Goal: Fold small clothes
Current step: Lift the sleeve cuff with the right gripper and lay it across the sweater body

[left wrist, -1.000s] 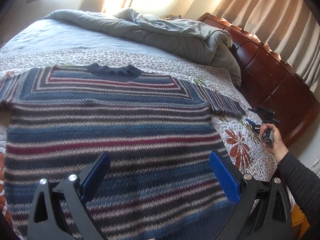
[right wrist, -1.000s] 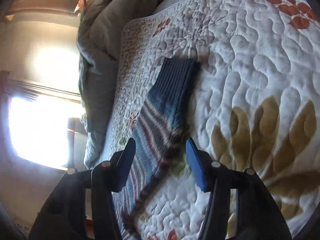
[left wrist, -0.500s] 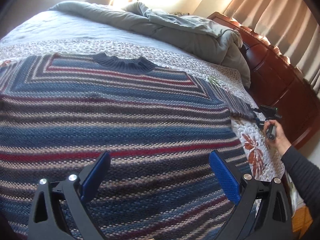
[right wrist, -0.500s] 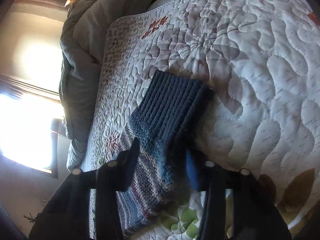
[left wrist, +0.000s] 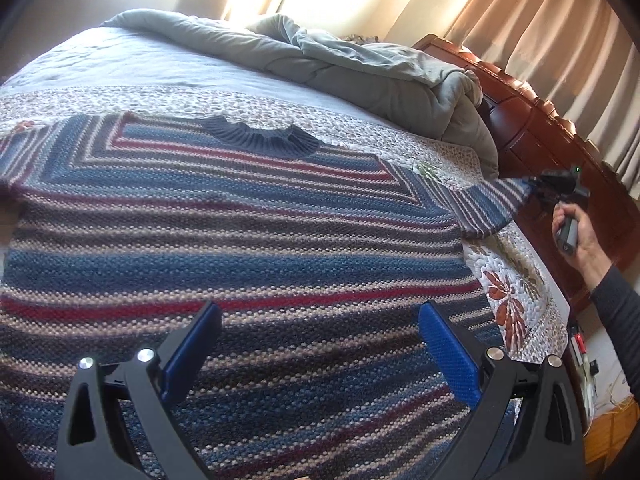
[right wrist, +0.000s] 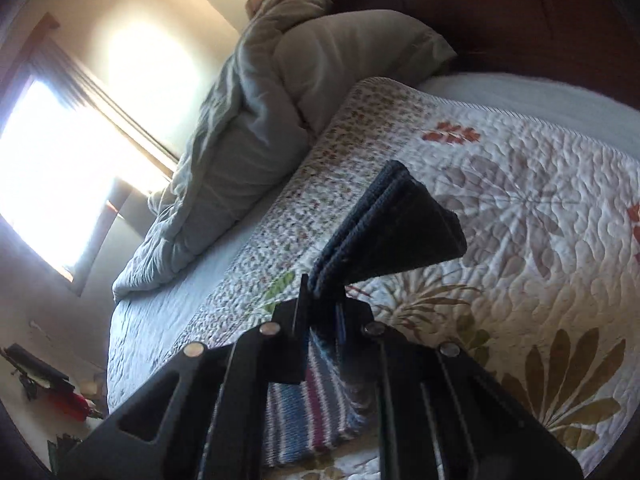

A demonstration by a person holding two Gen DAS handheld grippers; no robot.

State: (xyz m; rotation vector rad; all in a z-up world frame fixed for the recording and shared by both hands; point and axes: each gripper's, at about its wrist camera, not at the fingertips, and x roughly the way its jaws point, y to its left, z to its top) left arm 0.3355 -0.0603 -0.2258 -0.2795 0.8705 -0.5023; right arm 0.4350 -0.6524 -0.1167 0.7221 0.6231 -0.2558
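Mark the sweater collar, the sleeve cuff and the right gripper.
sweater collar [left wrist: 260, 138], left wrist view, ribbed navy neckband.
sleeve cuff [right wrist: 404, 224], right wrist view, ribbed dark end.
right gripper [right wrist: 322, 300], right wrist view, between fingertips pinching the sleeve.

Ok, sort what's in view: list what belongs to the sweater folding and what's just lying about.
Part of the job:
striped sweater
its sleeve cuff
right gripper, shut on the cuff
left gripper, open above the sweater

Just lying about:
grey duvet
floral quilt
wooden headboard
curtains

A: What colours is the knitted sweater [left wrist: 240, 240] showing?
B: Blue, red, cream and grey stripes, with a navy ribbed collar. The white quilted bedspread [left wrist: 516, 276] is showing rust and olive leaf prints.
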